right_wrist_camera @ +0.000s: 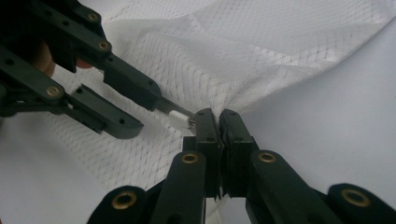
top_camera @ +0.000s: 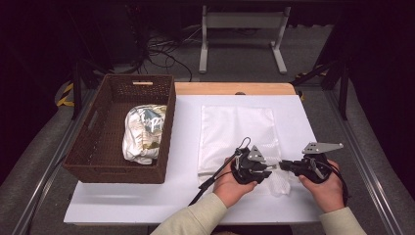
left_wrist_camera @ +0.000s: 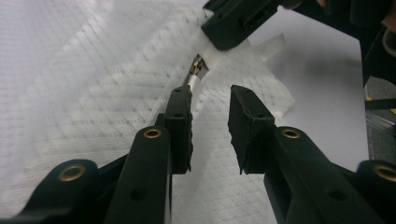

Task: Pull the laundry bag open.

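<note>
Two tongs were met at the near right corner of the white mesh bag (top_camera: pixel 238 132), which lay flat on the desk (top_camera: pixel 147 200) right of the wicker basket (top_camera: pixel 100 147). That corner was pinched shut in the right tongs (right_wrist_camera: pixel 218 122). The left tongs (left_wrist_camera: pixel 211 100) were held apart around the zipper pull (left_wrist_camera: pixel 196 70), unclamped.

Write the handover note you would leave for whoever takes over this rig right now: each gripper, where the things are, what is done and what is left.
Right gripper: shut on the mesh bag, pinching its near corner by the zip.
Left gripper: open, jaws either side of the zip pull, not gripping it.
Bag lies flat on the white table; the folded garment sits in the brown basket on the left.
Done: corner pinned.
Left, probably: grip the pull, unzip, put the garment in.
</note>
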Action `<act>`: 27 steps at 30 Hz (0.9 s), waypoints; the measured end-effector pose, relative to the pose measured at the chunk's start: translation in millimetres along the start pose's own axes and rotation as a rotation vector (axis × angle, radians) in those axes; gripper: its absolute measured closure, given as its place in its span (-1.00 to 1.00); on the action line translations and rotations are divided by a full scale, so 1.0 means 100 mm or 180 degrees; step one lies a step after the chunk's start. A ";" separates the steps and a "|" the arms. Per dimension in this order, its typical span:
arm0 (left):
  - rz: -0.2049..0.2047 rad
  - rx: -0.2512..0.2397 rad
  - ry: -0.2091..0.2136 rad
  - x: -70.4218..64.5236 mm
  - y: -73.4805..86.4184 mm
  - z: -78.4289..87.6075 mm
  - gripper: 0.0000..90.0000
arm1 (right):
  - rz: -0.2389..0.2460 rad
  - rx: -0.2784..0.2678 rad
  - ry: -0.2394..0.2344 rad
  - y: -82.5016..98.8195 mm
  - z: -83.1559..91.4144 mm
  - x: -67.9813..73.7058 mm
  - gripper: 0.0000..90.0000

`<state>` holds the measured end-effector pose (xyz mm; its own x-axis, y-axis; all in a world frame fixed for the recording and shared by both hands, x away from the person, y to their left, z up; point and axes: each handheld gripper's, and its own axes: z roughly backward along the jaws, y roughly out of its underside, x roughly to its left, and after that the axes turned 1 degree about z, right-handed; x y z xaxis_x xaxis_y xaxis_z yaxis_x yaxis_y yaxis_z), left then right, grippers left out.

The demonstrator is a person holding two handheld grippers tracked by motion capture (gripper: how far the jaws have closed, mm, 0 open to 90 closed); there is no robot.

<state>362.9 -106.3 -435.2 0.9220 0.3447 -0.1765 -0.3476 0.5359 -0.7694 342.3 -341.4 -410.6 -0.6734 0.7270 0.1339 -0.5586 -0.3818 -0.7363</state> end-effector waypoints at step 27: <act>0.0232 0.0071 0.0099 0.06 0.01 -0.12 0.80 | 0.0074 -0.0113 -0.0189 -0.01 0.02 0.05 0.93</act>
<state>370.3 -112.5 -444.4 0.8988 0.3595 -0.2507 -0.4174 0.5276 -0.7399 338.3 -338.2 -408.1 -0.7142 0.6826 0.1549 -0.5256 -0.3769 -0.7627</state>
